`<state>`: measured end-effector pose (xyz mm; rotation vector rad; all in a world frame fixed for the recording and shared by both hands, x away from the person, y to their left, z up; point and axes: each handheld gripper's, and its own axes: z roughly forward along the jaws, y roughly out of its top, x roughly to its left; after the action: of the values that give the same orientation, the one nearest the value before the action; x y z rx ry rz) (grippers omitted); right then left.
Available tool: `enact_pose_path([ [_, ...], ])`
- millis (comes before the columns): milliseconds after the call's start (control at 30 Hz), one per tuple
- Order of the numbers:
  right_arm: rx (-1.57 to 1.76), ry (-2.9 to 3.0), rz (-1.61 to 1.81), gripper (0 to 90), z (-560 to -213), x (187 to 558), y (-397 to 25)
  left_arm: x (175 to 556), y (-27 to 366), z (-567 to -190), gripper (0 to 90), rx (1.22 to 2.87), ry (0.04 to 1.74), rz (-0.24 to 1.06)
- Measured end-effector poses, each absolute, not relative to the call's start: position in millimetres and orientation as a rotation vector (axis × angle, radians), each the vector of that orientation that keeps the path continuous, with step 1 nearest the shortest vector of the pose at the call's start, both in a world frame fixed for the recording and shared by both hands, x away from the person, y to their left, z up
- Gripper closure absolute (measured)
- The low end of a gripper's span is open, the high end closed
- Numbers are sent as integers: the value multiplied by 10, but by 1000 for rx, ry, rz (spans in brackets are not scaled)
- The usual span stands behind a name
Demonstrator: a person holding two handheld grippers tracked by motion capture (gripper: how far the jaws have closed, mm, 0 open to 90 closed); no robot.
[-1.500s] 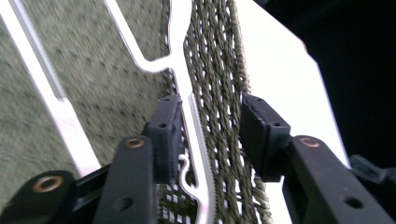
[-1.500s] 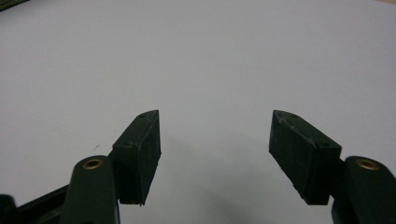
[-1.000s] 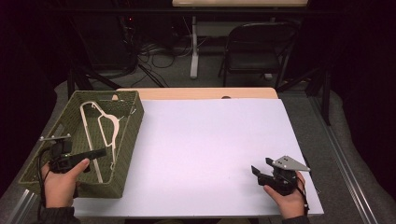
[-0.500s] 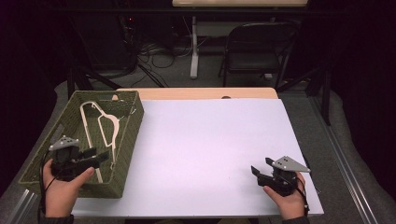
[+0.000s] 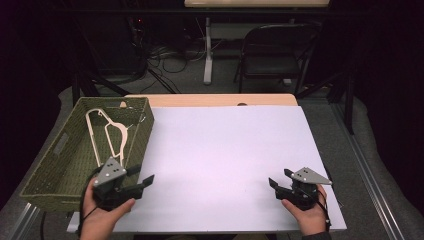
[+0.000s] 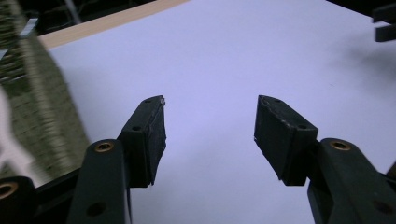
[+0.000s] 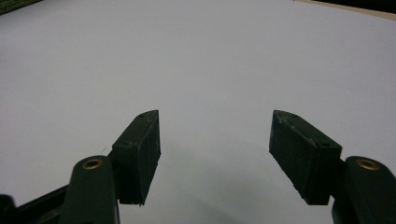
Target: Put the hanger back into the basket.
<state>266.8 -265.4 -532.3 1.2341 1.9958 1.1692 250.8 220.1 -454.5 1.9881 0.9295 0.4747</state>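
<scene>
An olive woven basket (image 5: 55, 155) stands at the table's left and holds white plastic hangers (image 5: 107, 132). My left gripper (image 5: 142, 176) is open just right of the basket's near corner, low over the white sheet (image 5: 225, 150), pointing right. In the left gripper view its jaws (image 6: 210, 121) stand wide apart with nothing between them, and the basket wall (image 6: 37, 93) blurs past on the left. My right gripper (image 5: 280, 178) is open near the sheet's front right, pointing left. Its own view shows the open gripper (image 7: 215, 144) over bare white sheet (image 7: 201, 56).
The white sheet covers most of a wooden table, whose far edge (image 5: 210, 100) shows beyond it. A dark chair (image 5: 275, 55) and floor cables (image 5: 170, 55) lie behind the table. The right gripper's tips (image 6: 385, 21) appear at the top right of the left gripper view.
My left gripper has swung from over the basket's near end to the right, out onto the white sheet, and now points right. The right gripper has stayed put.
</scene>
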Motion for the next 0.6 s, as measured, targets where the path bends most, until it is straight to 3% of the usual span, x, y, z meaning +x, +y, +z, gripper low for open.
enact_pose_path([
  [600, 1232, 2015, 1154, 337, -5368, 2682, -2617, 2609, 1966, -5172, 448, 2031, 856, 430],
])
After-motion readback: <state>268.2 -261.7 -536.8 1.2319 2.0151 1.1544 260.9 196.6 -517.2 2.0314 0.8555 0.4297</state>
